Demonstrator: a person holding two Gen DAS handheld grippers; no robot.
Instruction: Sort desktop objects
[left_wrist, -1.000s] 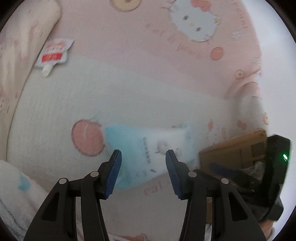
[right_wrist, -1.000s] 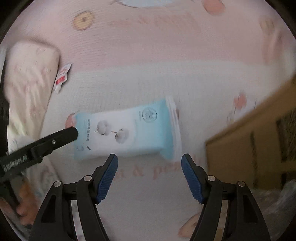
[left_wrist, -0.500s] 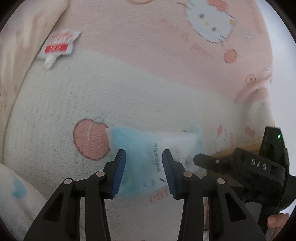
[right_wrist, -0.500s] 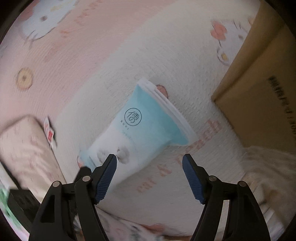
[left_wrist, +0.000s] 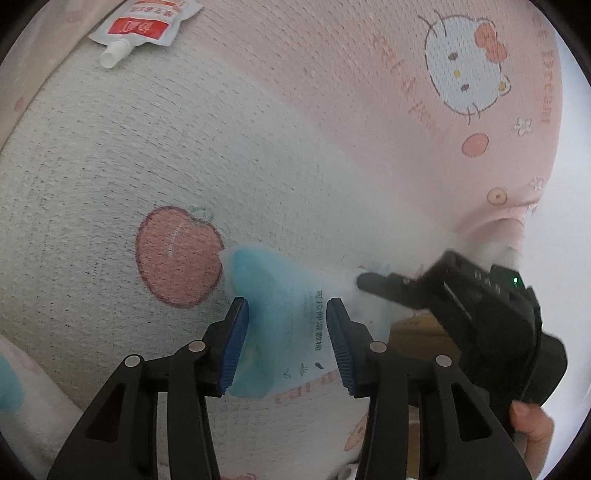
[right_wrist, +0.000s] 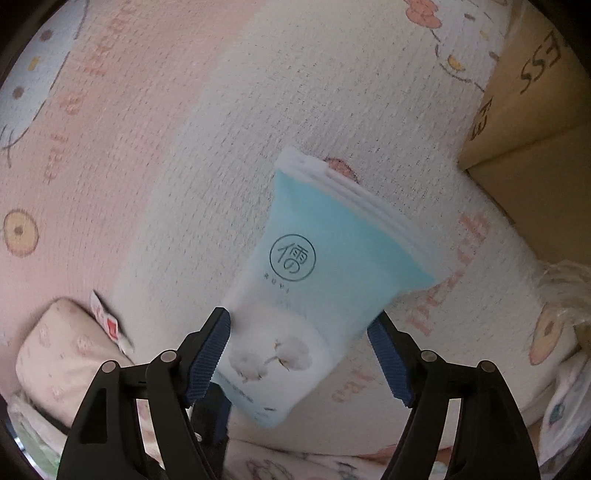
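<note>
Claw (left_wrist: 288, 341) of the left hand straddles one end of the blue tissue pack (left_wrist: 280, 332), fingers narrowed, contact unclear. Right claw (right_wrist: 299, 354) flanks its other end, wide. Pack's long axis runs between them on the bed blanket (right_wrist: 221, 147).

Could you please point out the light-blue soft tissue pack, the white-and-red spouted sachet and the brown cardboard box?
Light-blue soft tissue pack (right_wrist: 325, 266), right wrist view, printed front.
White-and-red spouted sachet (left_wrist: 144, 26), left wrist view, red label.
Brown cardboard box (right_wrist: 535, 122), right wrist view, printed side.

I see the cardboard box (right_wrist: 532, 122) cut off upper right, tissue pack (left_wrist: 280, 317) far end blurred, sachet (right_wrist: 107, 325) too small to read
</note>
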